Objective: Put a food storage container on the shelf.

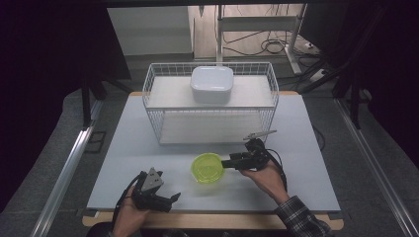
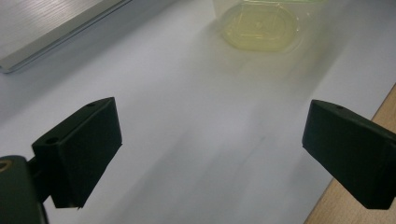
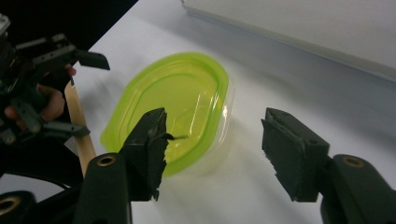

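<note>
A clear container with a lime-green lid (image 1: 207, 168) lies flat on the white table (image 1: 143, 163), in front of the wire rack. My right gripper (image 1: 228, 163) comes at it from the right, level with the table. In the right gripper view the green-lidded container (image 3: 177, 102) sits just ahead. My right gripper (image 3: 215, 128) is open: one jaw is over the container's near rim, the other over bare table, and neither pad presses on it. My left gripper (image 1: 173, 198) rests near the front left edge, open and holding nothing. Its own view shows the container (image 2: 259, 28) farther off beyond the open left gripper (image 2: 212, 149).
A white wire rack (image 1: 210, 106) stands at the back of the table, with a white lidded box (image 1: 212, 84) on its upper shelf. The table's wooden front edge (image 1: 207, 219) runs below both hands. Dark curtains hang on both sides.
</note>
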Available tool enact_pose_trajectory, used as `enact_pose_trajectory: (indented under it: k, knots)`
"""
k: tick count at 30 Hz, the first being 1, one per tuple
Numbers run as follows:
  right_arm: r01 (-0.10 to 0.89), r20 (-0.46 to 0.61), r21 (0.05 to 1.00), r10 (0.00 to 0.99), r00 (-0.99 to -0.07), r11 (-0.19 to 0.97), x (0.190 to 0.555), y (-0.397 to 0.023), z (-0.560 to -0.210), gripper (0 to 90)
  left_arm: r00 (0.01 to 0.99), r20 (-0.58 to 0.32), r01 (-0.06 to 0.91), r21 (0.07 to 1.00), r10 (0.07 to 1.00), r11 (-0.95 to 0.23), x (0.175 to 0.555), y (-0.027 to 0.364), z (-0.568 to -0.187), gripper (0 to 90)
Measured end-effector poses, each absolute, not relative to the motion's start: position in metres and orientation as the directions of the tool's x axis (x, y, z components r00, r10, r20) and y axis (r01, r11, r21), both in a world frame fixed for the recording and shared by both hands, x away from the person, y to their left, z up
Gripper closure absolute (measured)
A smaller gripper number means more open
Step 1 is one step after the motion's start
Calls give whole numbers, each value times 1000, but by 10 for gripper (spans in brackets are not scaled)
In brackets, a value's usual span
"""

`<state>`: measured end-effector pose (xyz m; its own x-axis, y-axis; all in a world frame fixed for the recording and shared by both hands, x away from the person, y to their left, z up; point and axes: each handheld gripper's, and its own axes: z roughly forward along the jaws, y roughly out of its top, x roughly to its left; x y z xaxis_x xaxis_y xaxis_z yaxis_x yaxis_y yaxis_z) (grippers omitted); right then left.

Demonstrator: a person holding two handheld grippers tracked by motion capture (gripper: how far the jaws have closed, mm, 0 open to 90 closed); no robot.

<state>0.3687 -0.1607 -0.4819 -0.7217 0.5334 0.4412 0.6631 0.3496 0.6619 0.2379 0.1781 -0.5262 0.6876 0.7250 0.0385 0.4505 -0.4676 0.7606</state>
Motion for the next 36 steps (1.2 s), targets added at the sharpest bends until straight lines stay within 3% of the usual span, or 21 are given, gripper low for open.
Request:
enact_pose_trajectory:
  k: [16,21,36]
  knots:
    - [761,592,561,484,-644,326,397,-146,-499,648,695,60,441,751,716,-491,237,176,-527,48]
    - [780,609,532,490,-623,330,399,-144,-502,779,696,65,438,751,715,-495,237,175,-527,48]
    - [803,657,522,464,-594,288,394,-149,-496,820,696,75,432,750,714,-501,236,175,-527,48]
